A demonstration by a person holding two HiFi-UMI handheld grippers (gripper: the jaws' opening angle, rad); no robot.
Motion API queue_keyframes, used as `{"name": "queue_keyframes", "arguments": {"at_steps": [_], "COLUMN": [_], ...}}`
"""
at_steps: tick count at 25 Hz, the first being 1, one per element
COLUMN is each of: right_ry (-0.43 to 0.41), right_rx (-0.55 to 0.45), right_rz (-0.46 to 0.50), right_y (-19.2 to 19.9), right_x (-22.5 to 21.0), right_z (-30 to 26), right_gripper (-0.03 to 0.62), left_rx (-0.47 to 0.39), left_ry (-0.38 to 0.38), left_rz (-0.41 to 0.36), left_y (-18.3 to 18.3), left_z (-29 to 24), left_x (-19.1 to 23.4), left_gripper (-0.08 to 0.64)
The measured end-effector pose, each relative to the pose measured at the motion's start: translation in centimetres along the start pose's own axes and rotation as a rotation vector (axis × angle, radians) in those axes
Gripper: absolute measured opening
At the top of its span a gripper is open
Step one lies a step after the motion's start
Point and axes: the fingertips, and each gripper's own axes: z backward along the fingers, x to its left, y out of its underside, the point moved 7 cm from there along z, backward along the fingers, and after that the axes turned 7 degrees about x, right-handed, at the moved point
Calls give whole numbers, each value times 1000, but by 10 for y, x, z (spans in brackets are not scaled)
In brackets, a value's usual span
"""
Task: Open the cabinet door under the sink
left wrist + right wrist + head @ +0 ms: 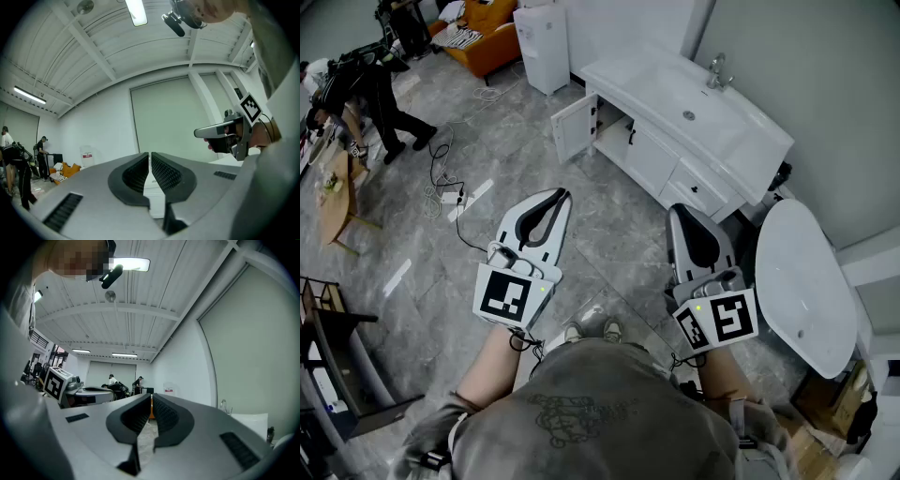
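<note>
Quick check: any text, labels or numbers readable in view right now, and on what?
No readable text anywhere.
White appliance: red label, too small to read.
Marker cubes on left gripper and right gripper: square patterns, no letters.
Person's shirt: faint print, illegible.

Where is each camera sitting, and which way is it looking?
Head view: on the person's head, looking steeply down at the floor, the sink cabinet, the left gripper and the right gripper; arms and shirt show.
Left gripper view: on the left gripper, looking along its shut jaws, up at wall and ceiling.
Right gripper view: on the right gripper, along its shut jaws, across the room.
Shared: each gripper view shows the other gripper.
</note>
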Motion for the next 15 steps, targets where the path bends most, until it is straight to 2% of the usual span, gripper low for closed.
{"name": "queue_keyframes", "arguments": {"at_steps": [11,15], "right_ry": [19,12], "right_rx": [-27,-28], "right_rz": [-8,17], "right_y": [0,-1], "right_x": [-19,-23], "right_z": [2,2], "right_gripper": [34,34], "left_rx": [-5,-10], "left_ry": [27,19], "left_rz": [3,9], "left_y": [-5,-6], "left_z": [-18,-23], "left_x": [-15,-19], "left_gripper": [31,32]}}
